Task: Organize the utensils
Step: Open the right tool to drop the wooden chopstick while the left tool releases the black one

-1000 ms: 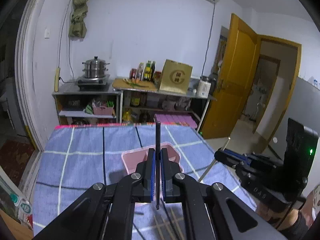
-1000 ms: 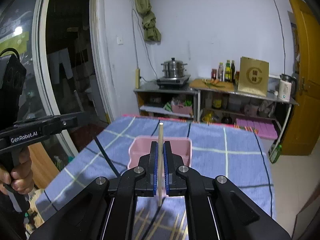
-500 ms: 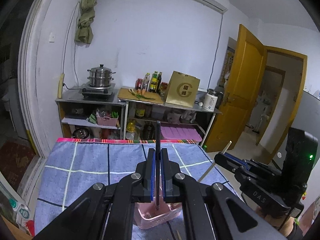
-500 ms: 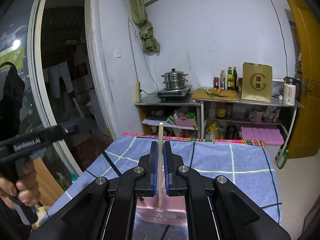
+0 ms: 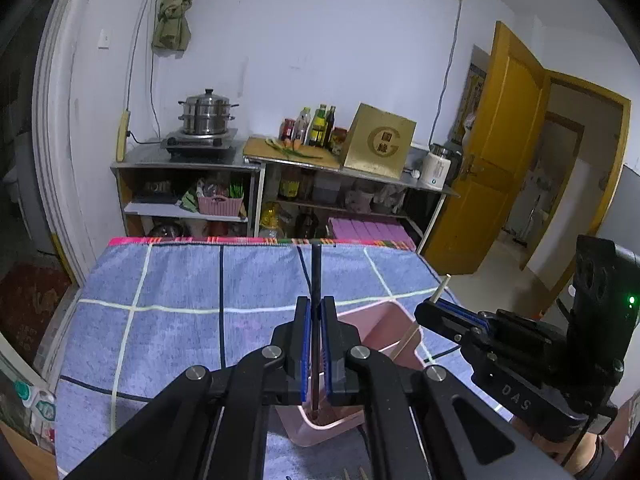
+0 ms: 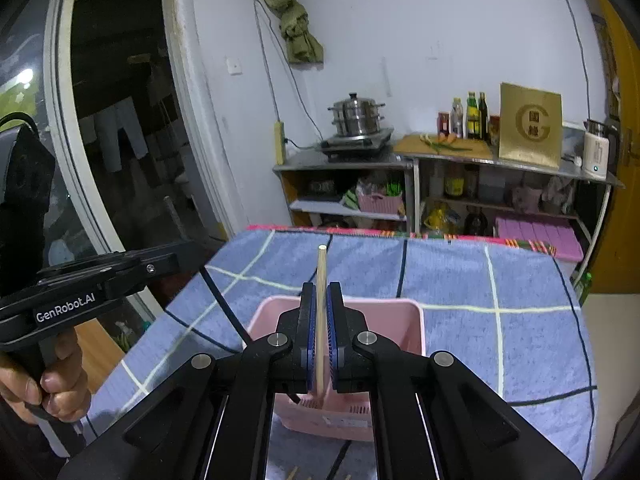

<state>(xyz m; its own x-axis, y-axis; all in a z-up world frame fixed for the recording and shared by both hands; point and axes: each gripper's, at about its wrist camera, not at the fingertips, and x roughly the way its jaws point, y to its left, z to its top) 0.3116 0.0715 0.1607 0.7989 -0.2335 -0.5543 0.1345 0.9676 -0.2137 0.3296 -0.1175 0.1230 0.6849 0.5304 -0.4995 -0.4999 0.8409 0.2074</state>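
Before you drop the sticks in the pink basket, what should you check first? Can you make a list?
1. Left gripper shut on the thin black chopstick: ok.
2. Right gripper shut on the pale wooden chopstick: ok.
3. Black chopstick's lower tip over the pink plastic basket: ok.
4. Wooden chopstick's lower tip inside the basket's rim: ok.
5. Tips touching the basket floor: cannot tell.
6. Basket sitting flat on the blue checked cloth: ok.

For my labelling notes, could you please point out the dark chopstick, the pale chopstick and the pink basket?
dark chopstick (image 5: 316,276), left wrist view, on its upper shaft.
pale chopstick (image 6: 321,276), right wrist view, on its upper shaft.
pink basket (image 6: 404,322), right wrist view, on its inner far wall.
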